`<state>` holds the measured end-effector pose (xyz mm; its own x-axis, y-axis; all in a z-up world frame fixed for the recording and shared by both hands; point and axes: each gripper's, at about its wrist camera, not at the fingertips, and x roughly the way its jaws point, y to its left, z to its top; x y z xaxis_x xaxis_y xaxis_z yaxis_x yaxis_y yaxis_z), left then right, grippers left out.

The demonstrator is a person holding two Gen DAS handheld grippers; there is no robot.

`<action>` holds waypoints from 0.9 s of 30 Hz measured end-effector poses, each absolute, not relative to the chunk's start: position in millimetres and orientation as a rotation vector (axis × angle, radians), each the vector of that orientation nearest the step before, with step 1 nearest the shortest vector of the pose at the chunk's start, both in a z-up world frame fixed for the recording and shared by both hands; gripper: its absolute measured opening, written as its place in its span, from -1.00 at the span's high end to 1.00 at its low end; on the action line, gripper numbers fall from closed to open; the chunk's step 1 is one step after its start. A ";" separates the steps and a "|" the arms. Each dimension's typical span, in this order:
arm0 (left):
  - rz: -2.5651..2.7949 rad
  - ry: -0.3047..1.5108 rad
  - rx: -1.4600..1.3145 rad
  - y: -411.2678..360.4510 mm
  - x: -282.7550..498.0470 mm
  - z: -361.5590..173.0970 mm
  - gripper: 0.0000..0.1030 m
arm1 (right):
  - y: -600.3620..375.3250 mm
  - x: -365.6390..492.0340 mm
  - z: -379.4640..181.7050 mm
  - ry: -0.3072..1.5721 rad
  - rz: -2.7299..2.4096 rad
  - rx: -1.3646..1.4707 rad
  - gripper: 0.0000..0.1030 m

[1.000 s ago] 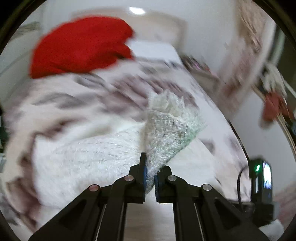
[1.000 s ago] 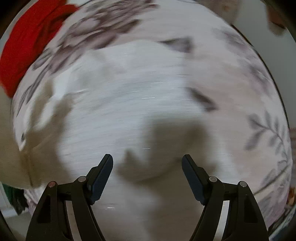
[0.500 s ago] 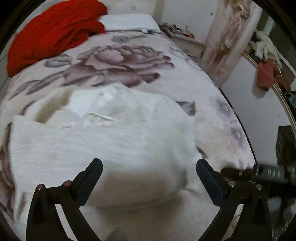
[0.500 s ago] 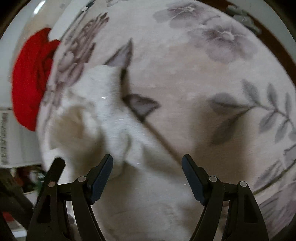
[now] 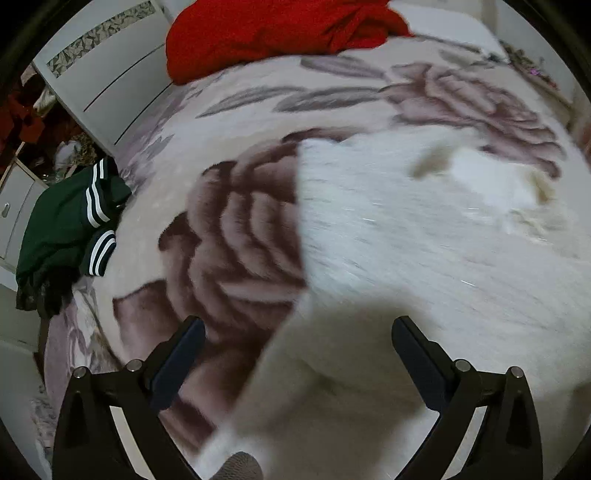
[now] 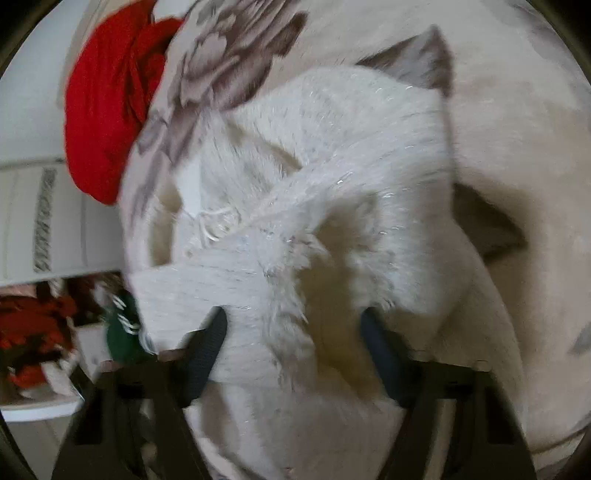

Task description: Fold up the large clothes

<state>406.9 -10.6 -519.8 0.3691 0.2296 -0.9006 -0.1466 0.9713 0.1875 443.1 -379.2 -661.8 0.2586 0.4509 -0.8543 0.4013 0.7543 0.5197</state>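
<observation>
From my remote station I see a bed spread with a rose-print blanket [image 5: 236, 236], a white panelled headboard [image 5: 110, 70] behind it, and a white cabinet [image 5: 14, 206] in dim clutter alongside.

Left claw [image 5: 297, 363] released the white sweater [image 5: 424, 236].

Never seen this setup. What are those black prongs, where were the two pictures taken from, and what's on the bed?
A person holds a two-finger tool in each hand. A camera on each looks along its fingers, the prongs. One picture is from the left tool, one from the right tool. A white sweater lies on a flowered blanket, with red and green garments beyond. The left jaws have just been opening and hold nothing. The right jaws have just been closing around a sweater fold, yet show apart.
</observation>
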 end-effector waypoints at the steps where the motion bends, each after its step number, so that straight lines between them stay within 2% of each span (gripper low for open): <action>1: 0.242 1.181 0.068 -5.9 412.4 -524.1 -1.00 | -379.7 444.3 -654.6 1.323 -0.001 0.742 0.85; 4: 0.224 1.217 0.055 -1.0 421.9 -536.4 -1.00 | -399.0 441.8 -632.7 1.248 -0.120 0.700 0.86; 5: 0.209 1.249 0.047 -2.0 424.2 -542.9 -1.00 | -404.8 443.3 -635.0 1.271 -0.143 0.693 0.86; 7: 0.217 1.272 0.062 -8.3 425.6 -537.5 -1.00 | -403.7 451.4 -657.2 1.447 -0.126 0.653 0.79; 8: 0.207 1.266 0.076 -13.9 424.9 -527.8 -1.00 | -401.6 454.4 -665.1 1.523 -0.126 0.640 0.69; 9: 0.183 1.255 0.070 -18.9 425.2 -515.7 -1.00 | -399.6 455.4 -664.8 1.559 -0.133 0.624 0.40; 10: 0.158 1.235 0.053 -23.6 426.3 -501.9 -1.00 | -397.6 456.5 -652.6 1.536 -0.139 0.589 0.21; 13: 0.084 1.184 0.015 -39.2 446.4 -467.3 -1.00 | -393.5 463.8 -602.5 1.397 -0.178 0.511 0.01; 15: 0.027 1.202 -0.004 -53.6 474.7 -463.8 -1.00 | -390.4 476.4 -582.7 1.335 -0.151 0.546 -0.03; 18: -0.084 1.335 0.028 -90.3 531.1 -498.3 -1.00 | -378.2 517.6 -584.6 1.328 -0.086 0.586 -0.04; 21: -0.136 1.470 0.145 -122.6 566.9 -552.7 -0.98 | -358.8 566.0 -620.6 1.393 -0.020 0.575 -0.12; 22: -0.123 1.486 0.223 -131.3 571.8 -567.0 -0.90 | -352.9 578.2 -632.3 1.408 -0.018 0.569 -0.13; 24: -0.143 1.455 0.300 -141.9 573.5 -579.4 -0.62 | -336.3 597.9 -655.8 1.447 0.015 0.523 -0.13; 25: -0.168 1.425 0.302 -144.7 570.8 -578.2 0.03 | -329.8 604.3 -664.1 1.459 0.014 0.488 -0.15; 26: -0.211 1.407 0.297 -148.7 566.3 -576.6 0.98 | -321.4 610.7 -674.0 1.479 0.020 0.443 -0.16; 27: -0.202 1.391 0.326 -151.6 562.1 -575.5 0.96 | -317.2 611.9 -681.0 1.495 0.028 0.421 -0.16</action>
